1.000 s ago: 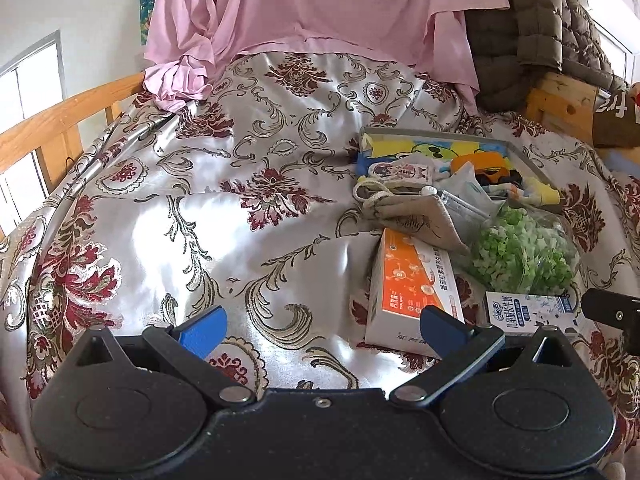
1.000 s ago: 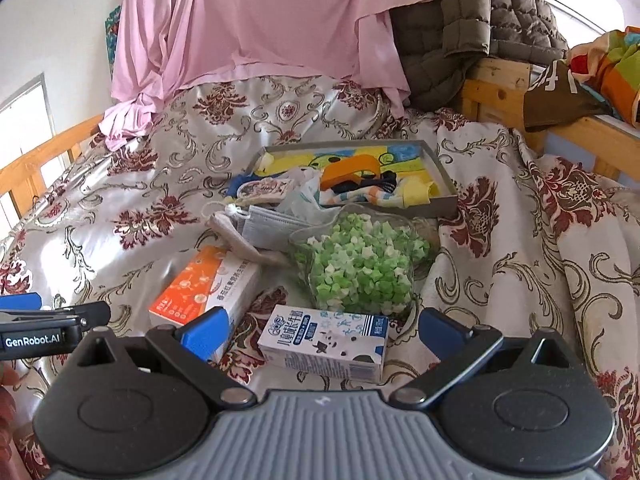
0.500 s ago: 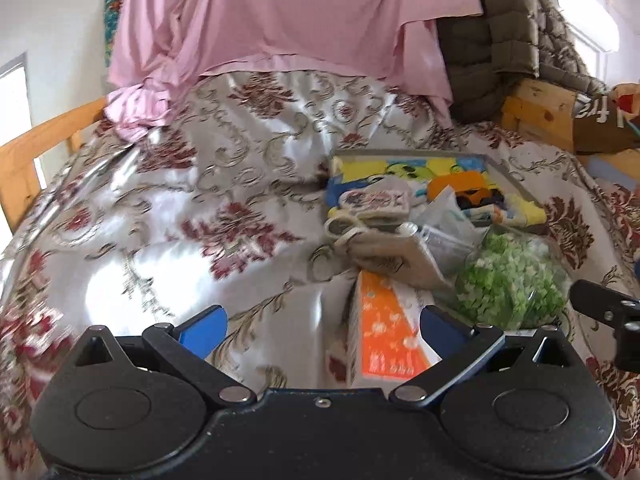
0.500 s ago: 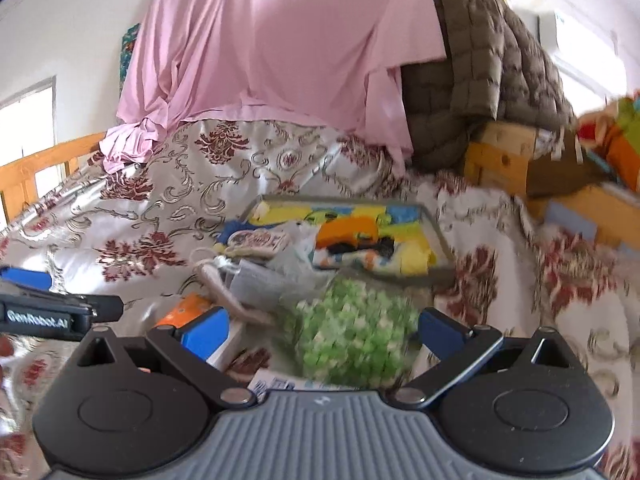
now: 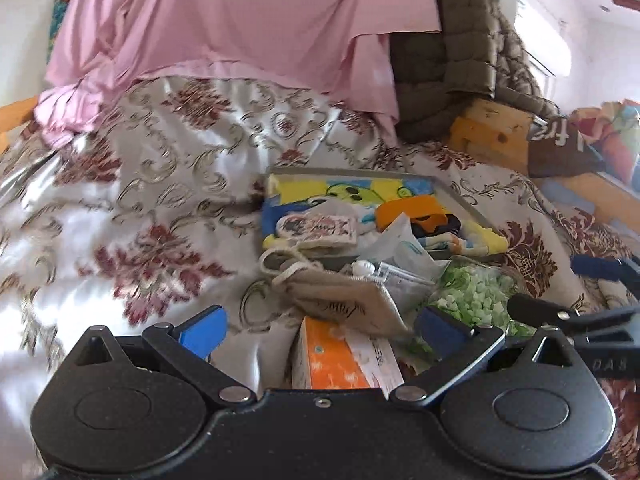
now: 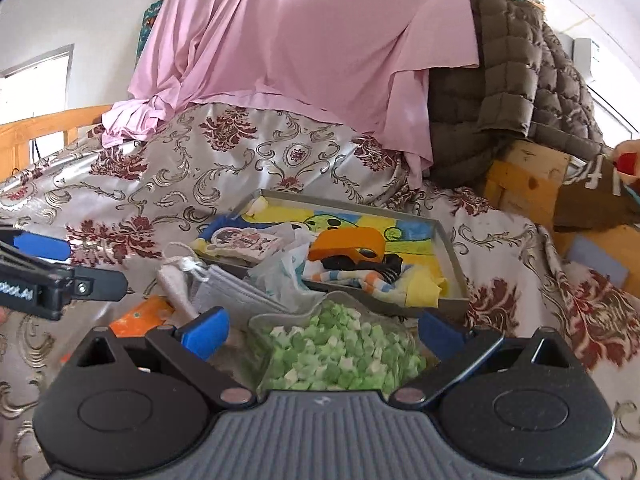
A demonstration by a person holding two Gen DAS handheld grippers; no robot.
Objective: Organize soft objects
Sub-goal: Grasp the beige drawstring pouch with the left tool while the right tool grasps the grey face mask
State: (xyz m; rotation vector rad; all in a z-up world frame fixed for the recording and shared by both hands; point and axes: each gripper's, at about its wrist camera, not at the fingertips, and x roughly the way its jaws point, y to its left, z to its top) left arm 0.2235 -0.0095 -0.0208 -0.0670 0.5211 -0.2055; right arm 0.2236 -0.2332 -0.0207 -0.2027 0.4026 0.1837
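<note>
The soft things sit in a heap just ahead of my tongs: a cloth pouch (image 5: 344, 300) and a tissue box (image 5: 340, 360) before my left tongs (image 5: 320, 326), a bag of green bits (image 6: 340, 352) between the prongs of my right tongs (image 6: 322, 330). Both tongs are released and empty. I judge I'm lining up a first pick; next I need to close on one item. Beyond lies a tray (image 6: 452, 256) holding a yellow cloth (image 6: 412, 248), socks and an orange piece.

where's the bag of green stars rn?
In the right wrist view, the bag of green stars lies on the bedspread directly ahead of the open right gripper, just in front of the grey tray.
</note>
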